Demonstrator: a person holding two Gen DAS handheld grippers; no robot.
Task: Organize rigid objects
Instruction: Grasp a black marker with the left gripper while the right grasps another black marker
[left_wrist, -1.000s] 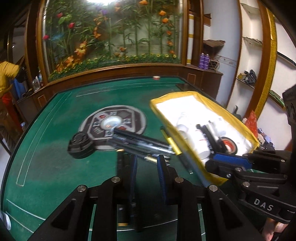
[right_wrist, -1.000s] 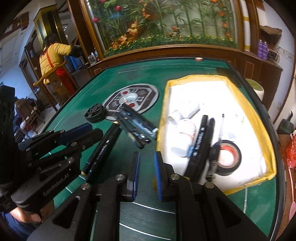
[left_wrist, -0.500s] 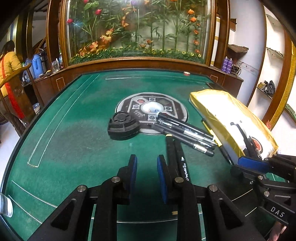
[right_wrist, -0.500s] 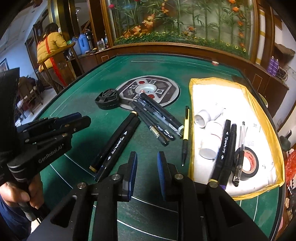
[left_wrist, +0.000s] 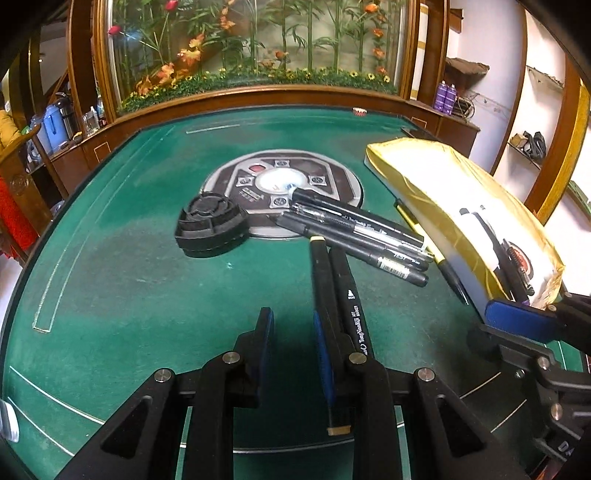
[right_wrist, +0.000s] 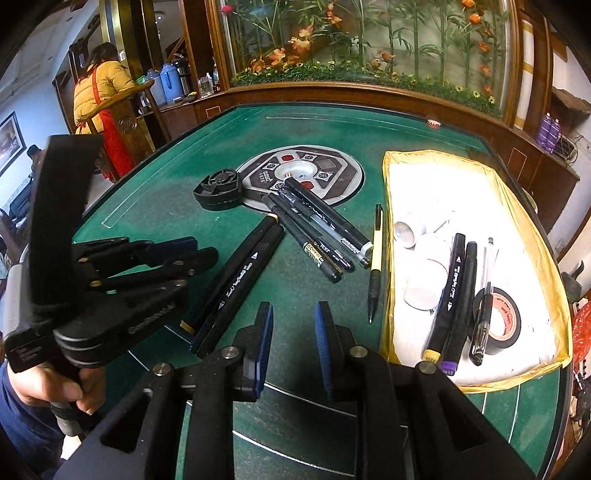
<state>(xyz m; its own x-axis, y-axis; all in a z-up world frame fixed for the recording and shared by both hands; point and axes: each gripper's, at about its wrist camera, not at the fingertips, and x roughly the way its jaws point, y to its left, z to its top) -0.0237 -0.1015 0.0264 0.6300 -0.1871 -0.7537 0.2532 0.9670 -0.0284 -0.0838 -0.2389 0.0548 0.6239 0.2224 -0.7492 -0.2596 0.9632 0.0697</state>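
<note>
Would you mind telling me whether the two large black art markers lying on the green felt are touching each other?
Touching: the right wrist view shows the two art markers lying side by side, barrels pressed together along their length with no felt visible between them.

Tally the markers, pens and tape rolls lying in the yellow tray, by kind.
Markers: 2
Pen: 1
Tape roll: 1
Total: 4

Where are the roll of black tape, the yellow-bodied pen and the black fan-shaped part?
Roll of black tape (right_wrist: 509, 320): right wrist view, its right rim.
Yellow-bodied pen (right_wrist: 376, 251): right wrist view, mid barrel.
Black fan-shaped part (left_wrist: 210, 225): left wrist view, its top face.
</note>
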